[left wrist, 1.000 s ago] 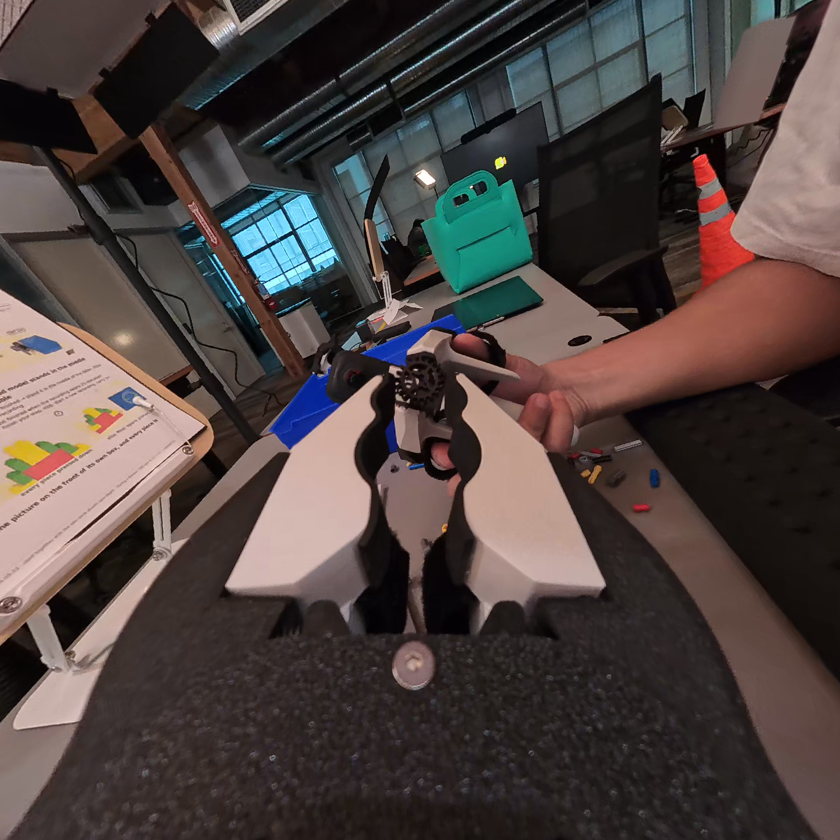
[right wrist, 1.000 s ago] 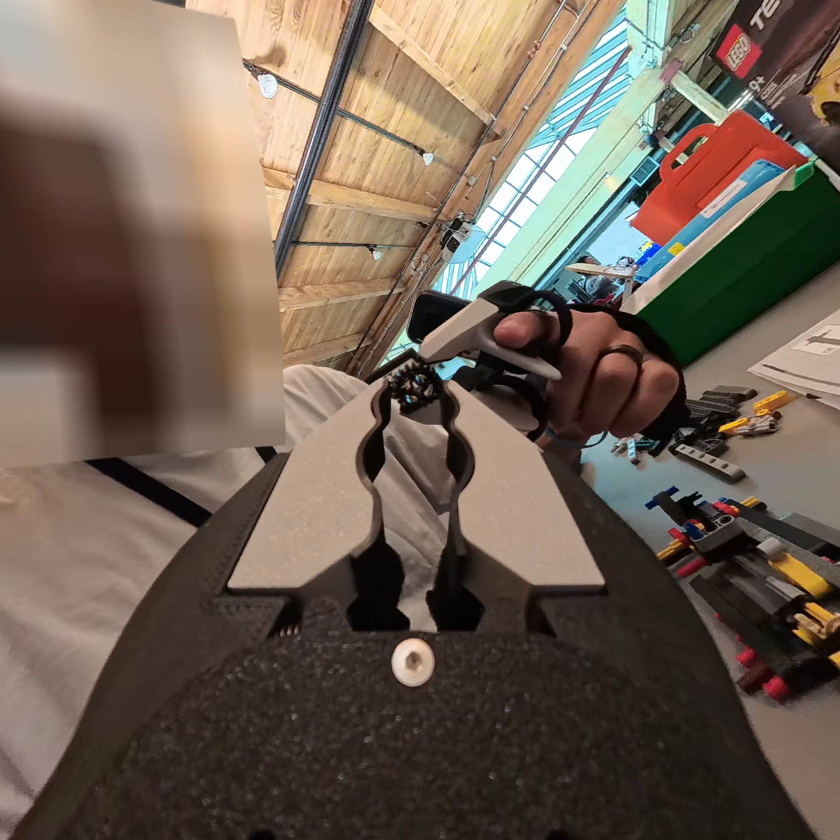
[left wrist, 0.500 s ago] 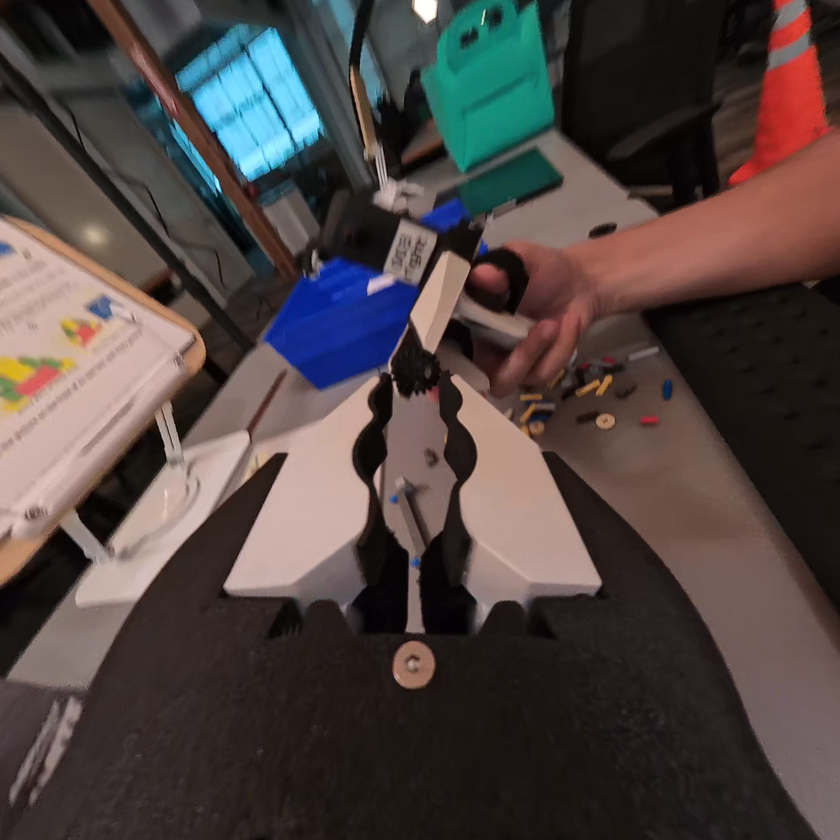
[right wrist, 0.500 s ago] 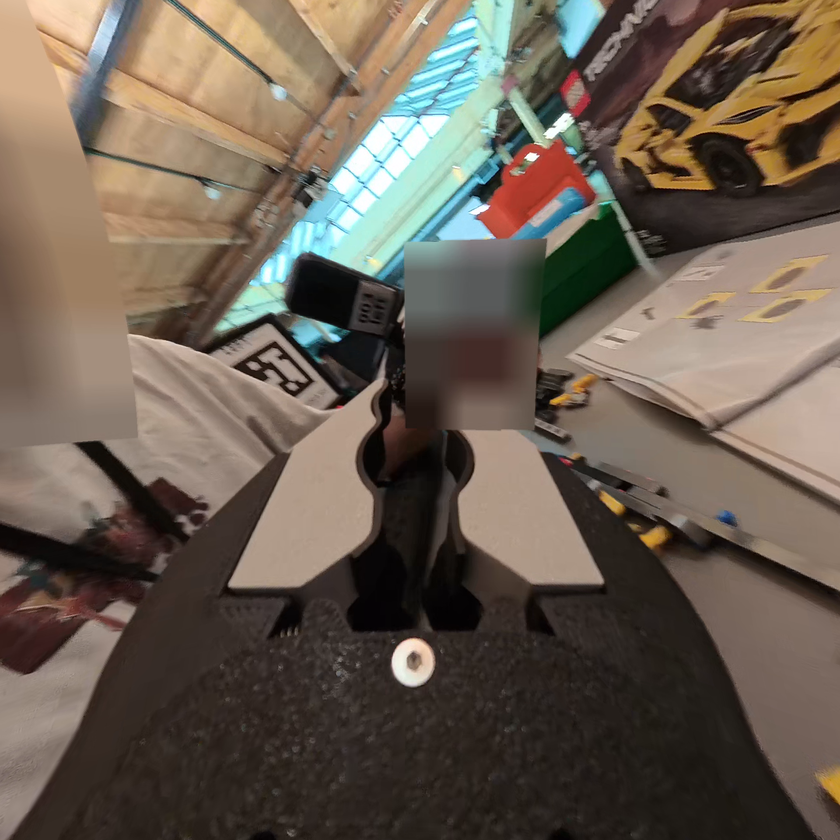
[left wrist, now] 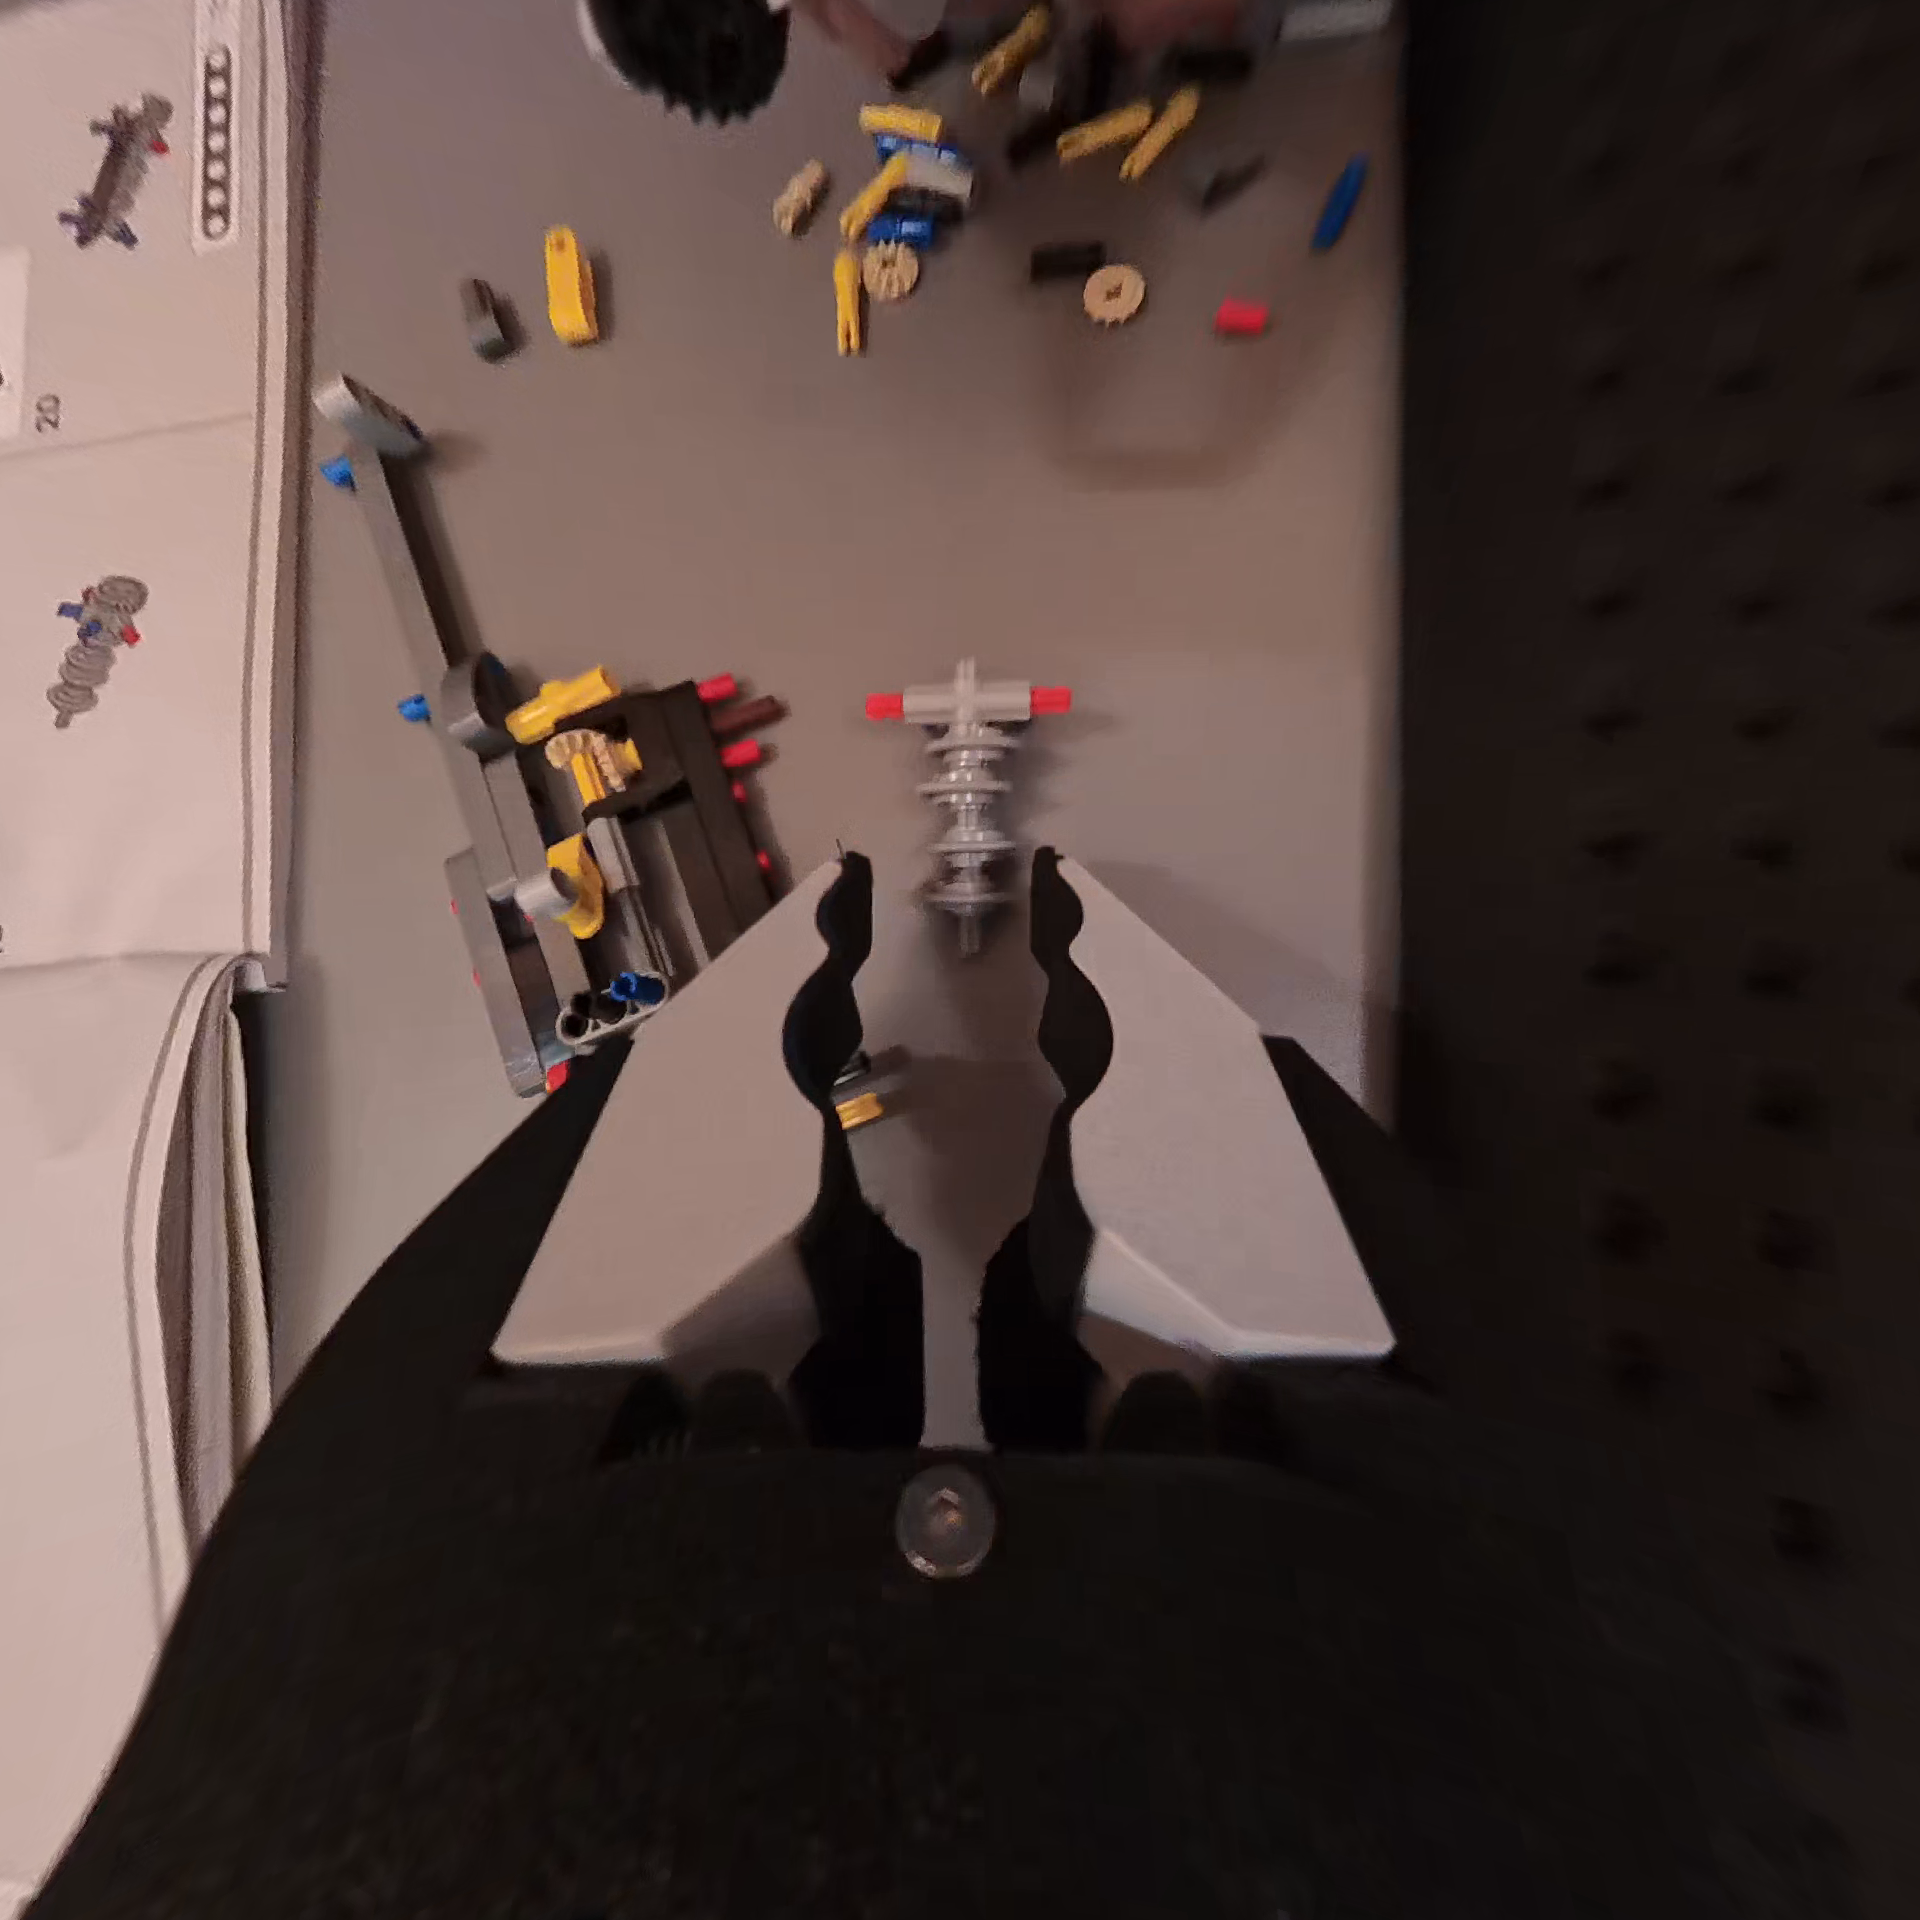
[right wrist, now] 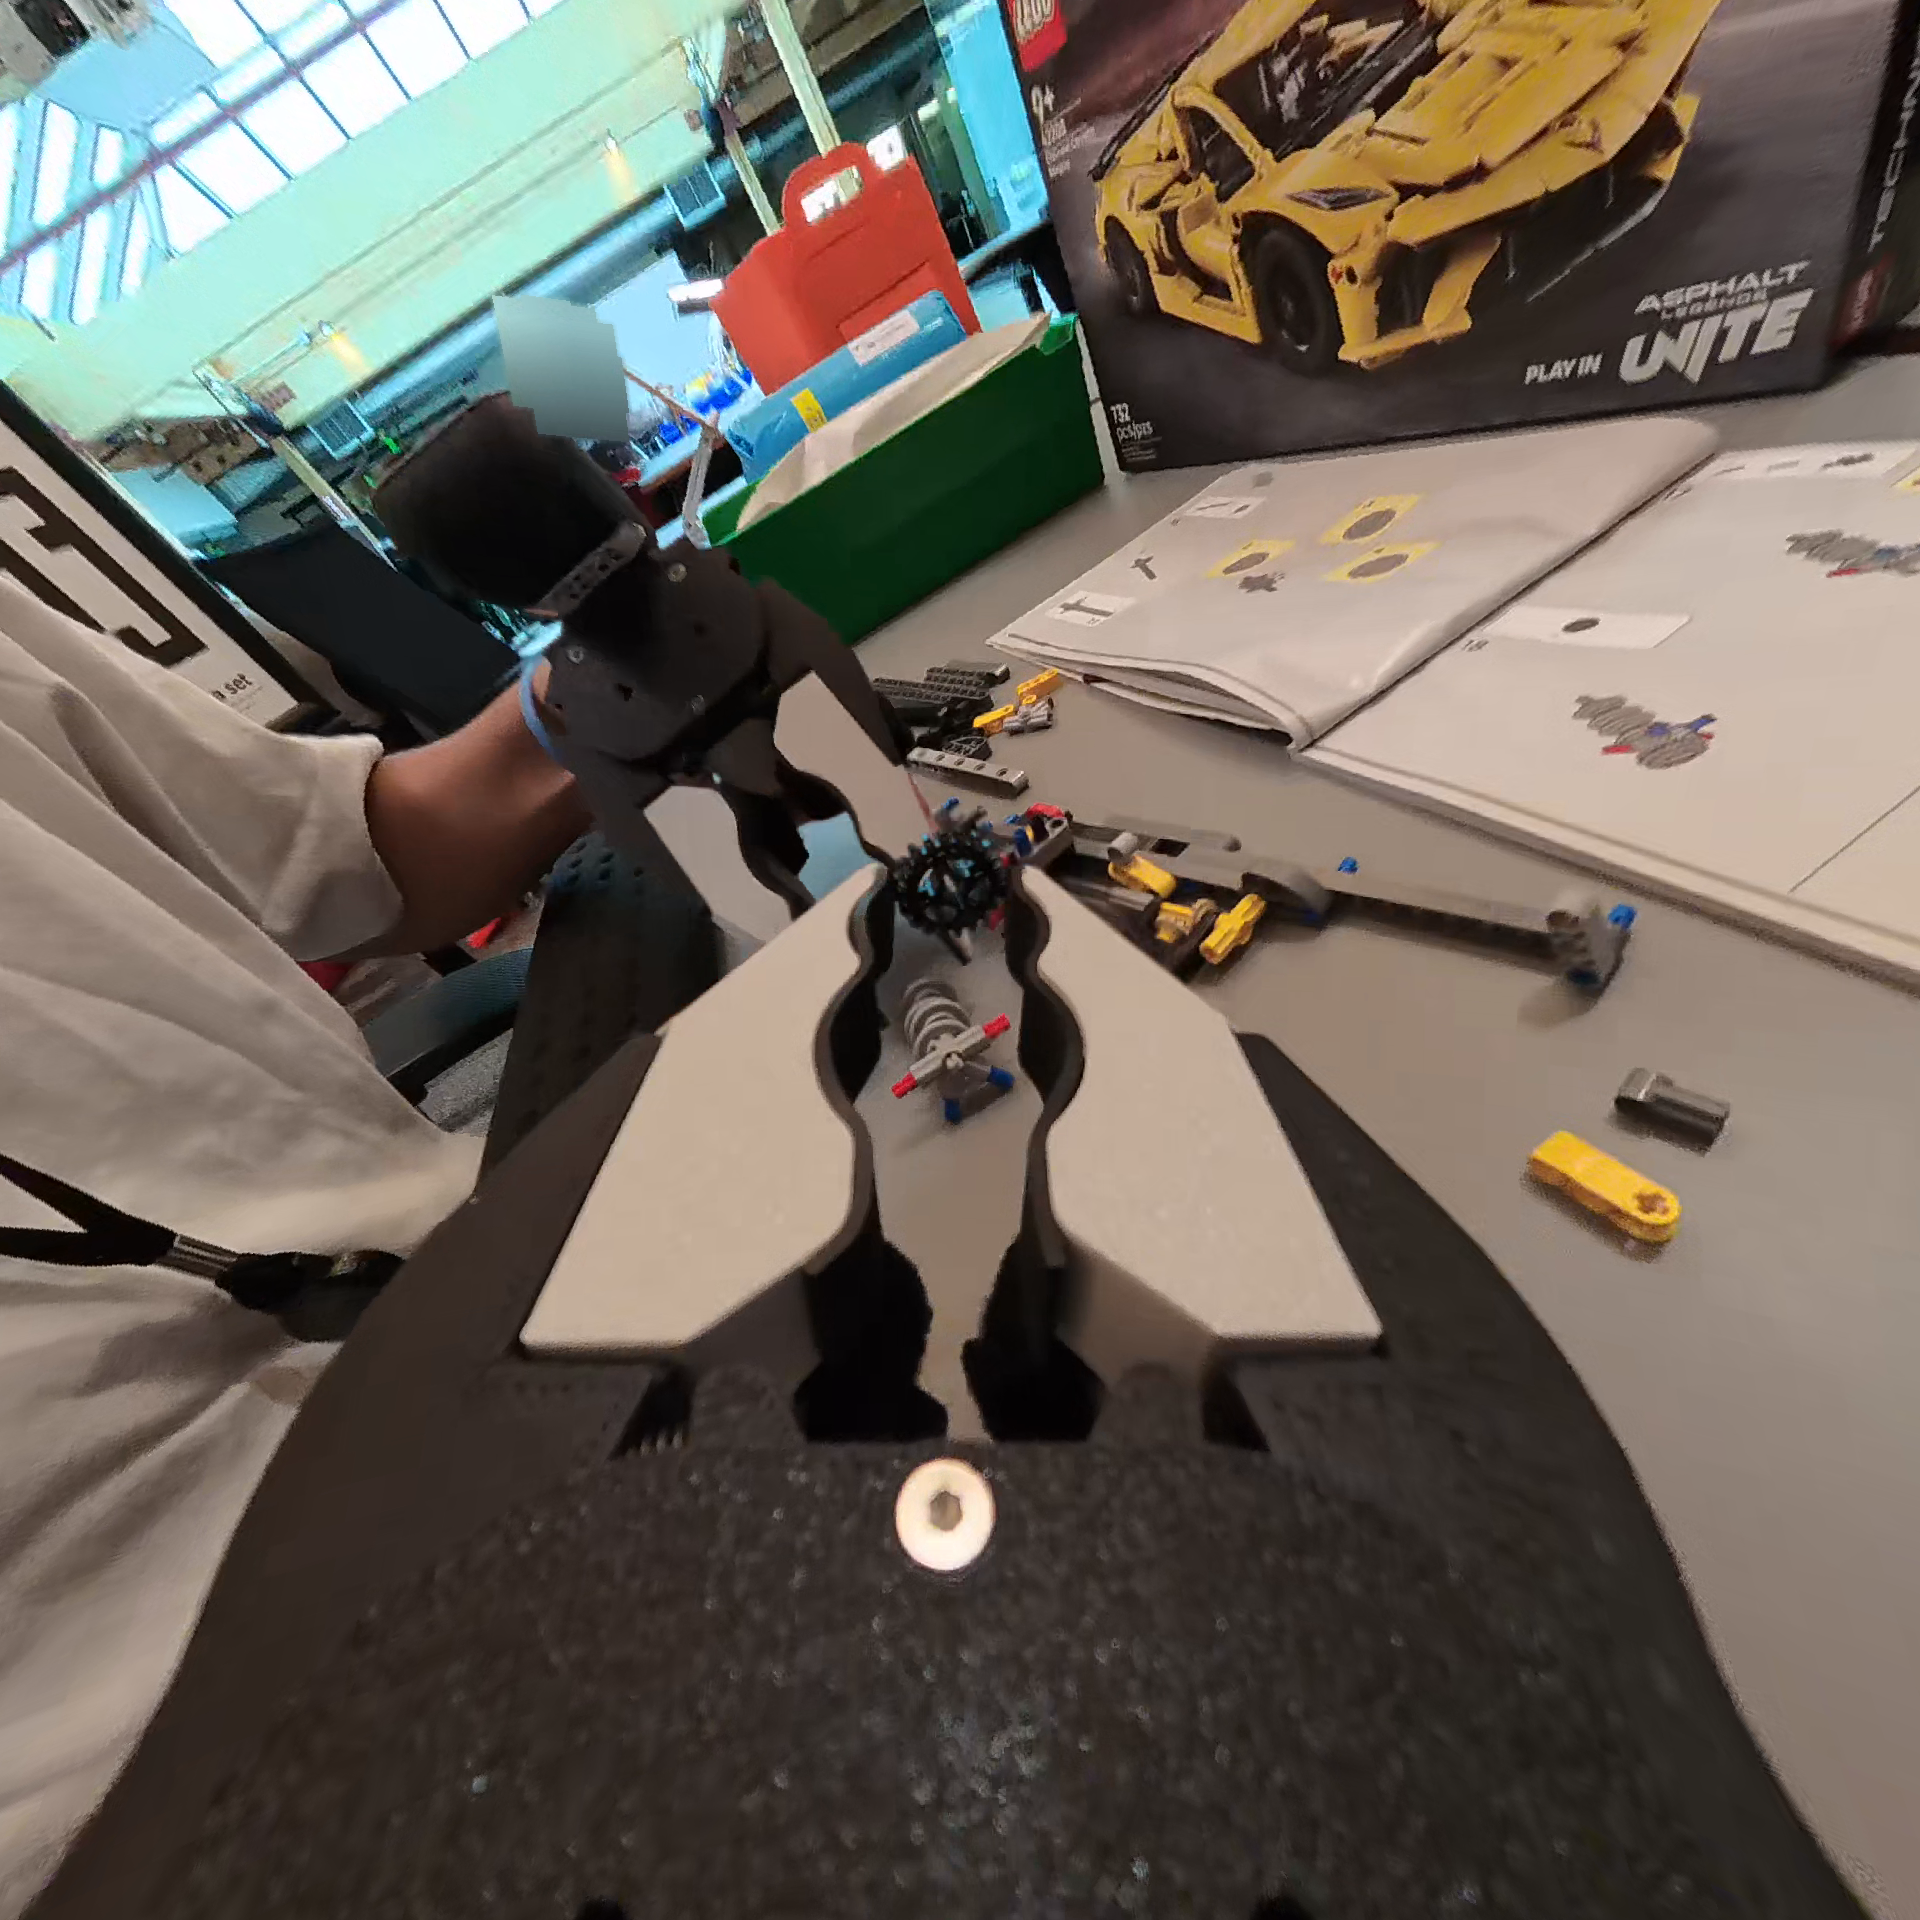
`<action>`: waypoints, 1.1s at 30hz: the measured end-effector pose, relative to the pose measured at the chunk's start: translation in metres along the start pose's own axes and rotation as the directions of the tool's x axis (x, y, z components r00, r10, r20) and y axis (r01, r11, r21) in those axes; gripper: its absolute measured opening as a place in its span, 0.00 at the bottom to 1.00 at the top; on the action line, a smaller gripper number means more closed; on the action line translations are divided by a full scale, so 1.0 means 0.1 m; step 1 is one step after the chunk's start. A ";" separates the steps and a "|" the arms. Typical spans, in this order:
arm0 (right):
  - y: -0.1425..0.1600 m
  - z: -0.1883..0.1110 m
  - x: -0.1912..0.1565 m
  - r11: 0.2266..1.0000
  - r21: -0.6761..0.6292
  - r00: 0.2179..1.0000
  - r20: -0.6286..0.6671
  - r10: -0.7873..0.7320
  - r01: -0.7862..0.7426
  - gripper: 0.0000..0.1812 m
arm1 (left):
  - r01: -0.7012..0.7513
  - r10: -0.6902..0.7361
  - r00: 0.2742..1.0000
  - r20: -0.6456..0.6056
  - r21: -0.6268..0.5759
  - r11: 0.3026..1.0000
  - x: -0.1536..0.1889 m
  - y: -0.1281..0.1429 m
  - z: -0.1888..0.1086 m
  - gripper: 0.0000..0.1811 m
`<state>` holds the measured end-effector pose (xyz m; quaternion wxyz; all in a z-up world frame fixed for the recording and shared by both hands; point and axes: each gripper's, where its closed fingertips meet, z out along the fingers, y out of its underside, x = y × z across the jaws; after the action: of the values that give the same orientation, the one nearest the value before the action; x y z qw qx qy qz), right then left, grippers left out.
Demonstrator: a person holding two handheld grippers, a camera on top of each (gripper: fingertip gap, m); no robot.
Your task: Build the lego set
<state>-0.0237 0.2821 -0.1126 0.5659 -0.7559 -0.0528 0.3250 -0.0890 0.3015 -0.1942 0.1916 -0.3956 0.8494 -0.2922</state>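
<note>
The right gripper (right wrist: 948, 902) pinches a toothed black gear (right wrist: 948, 885) at its tips, while the left gripper (left wrist: 948, 868) gapes empty just before a ribbed grey axle assembly (left wrist: 968, 800).

Right claw (right wrist: 948, 896) pinching black gear (right wrist: 948, 883), grey axle assembly (right wrist: 951, 1044) on table below

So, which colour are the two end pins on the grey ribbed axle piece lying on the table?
Red, clearest in the left wrist view: grey ribbed axle piece.

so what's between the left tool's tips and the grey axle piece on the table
Nothing: in the left wrist view the grey axle piece lies just ahead of the open left tool, its near end between the tips.
</note>
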 end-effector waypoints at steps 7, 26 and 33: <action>0.09 -0.04 0.11 0.999 -0.037 0.999 -0.032 -0.025 0.024 0.11 | 0.016 -0.017 1.000 -0.017 -0.074 0.997 0.05 0.14 -0.01 0.08; 0.06 0.02 -0.07 0.965 0.043 0.966 0.015 0.259 -0.259 0.11 | -0.482 0.403 0.566 0.719 -0.109 0.870 -0.35 -0.30 -0.21 0.02; 0.07 0.09 -0.10 0.956 0.034 0.956 0.049 0.290 -0.292 0.11 | -0.557 0.465 0.389 0.795 -0.199 0.806 -0.35 -0.42 -0.37 0.02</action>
<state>-0.0380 0.2823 -0.1158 0.5258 -0.7365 0.0535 0.4222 -0.0644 0.3204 -0.1356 0.6592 -0.1930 0.7253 -0.0451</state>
